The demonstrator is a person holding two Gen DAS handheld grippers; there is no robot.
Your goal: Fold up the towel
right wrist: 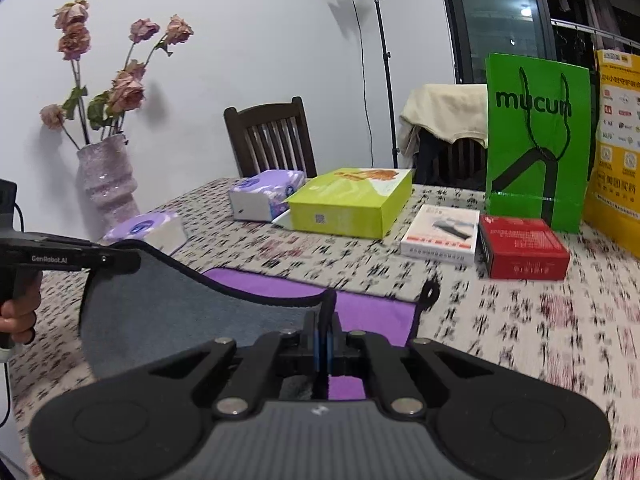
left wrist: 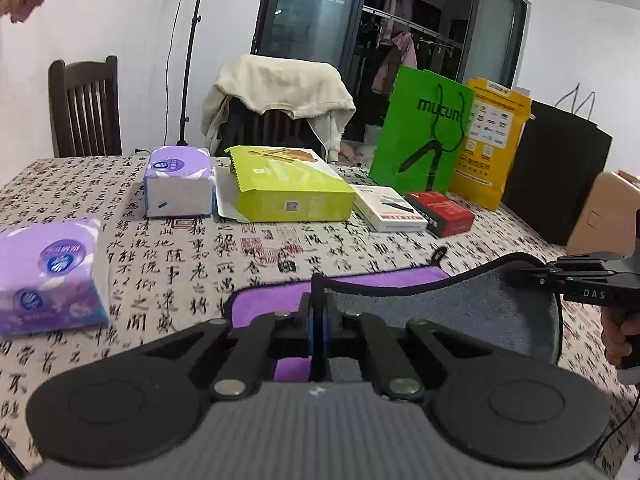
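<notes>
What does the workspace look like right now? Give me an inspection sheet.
Surface: table under a calligraphy-print cloth.
Job's things: towel, purple face, grey back, near edge lifted at two corners, far part flat.
Clutter: two tissue packs, lime box, white box, red box, green bag, yellow bag, vase of dried roses.
Grippers: left gripper and right gripper each shut on the towel hem.
Cables: lamp-stand lead down the wall.
Surroundings: two chairs, one draped with cream cloth; dark window.
</notes>
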